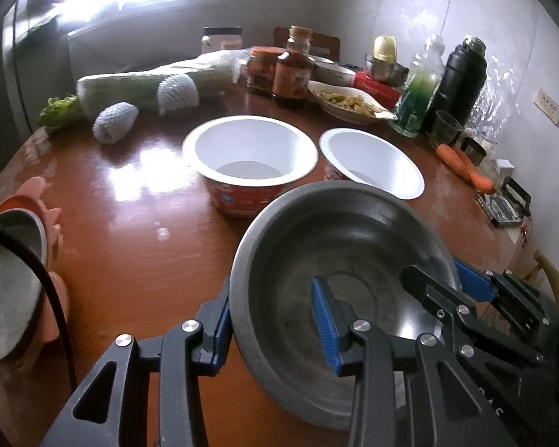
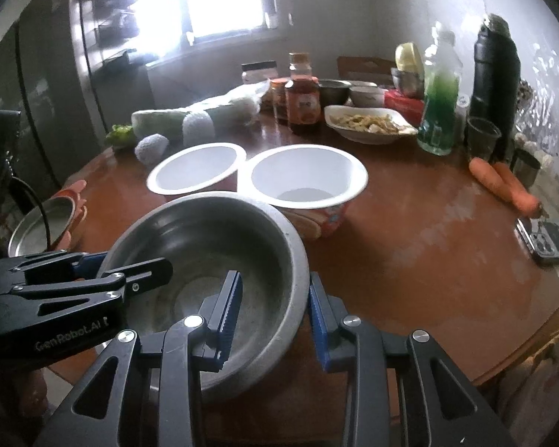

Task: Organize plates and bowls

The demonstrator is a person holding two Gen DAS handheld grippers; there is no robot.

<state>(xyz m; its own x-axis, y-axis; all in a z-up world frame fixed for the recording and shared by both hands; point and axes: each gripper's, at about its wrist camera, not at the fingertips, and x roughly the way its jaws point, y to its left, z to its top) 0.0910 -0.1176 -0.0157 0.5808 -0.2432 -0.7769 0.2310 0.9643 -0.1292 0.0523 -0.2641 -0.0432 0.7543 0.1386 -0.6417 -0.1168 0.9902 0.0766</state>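
Note:
A grey steel bowl (image 1: 339, 260) (image 2: 205, 246) sits nearest the camera over the brown round table (image 1: 130, 223) (image 2: 428, 242). My left gripper (image 1: 274, 329) (image 2: 123, 272) is shut on the bowl's left rim, one blue pad outside and one inside. My right gripper (image 2: 275, 316) (image 1: 439, 287) is shut on the opposite rim in the same way. Just beyond stand two empty white paper bowls with red sides (image 1: 249, 149) (image 1: 372, 160) (image 2: 193, 167) (image 2: 309, 175). A second steel bowl (image 1: 11, 260) (image 2: 41, 223) rests on a pink holder at the left edge.
At the back stand a plate of food (image 1: 350, 104) (image 2: 369, 123), sauce jars (image 1: 292, 70), a green bottle (image 2: 438, 111), a black flask (image 2: 495, 74) and wrapped cabbage (image 1: 149, 82). Carrots (image 2: 503, 182) and a small scale (image 2: 548, 238) lie at the right edge.

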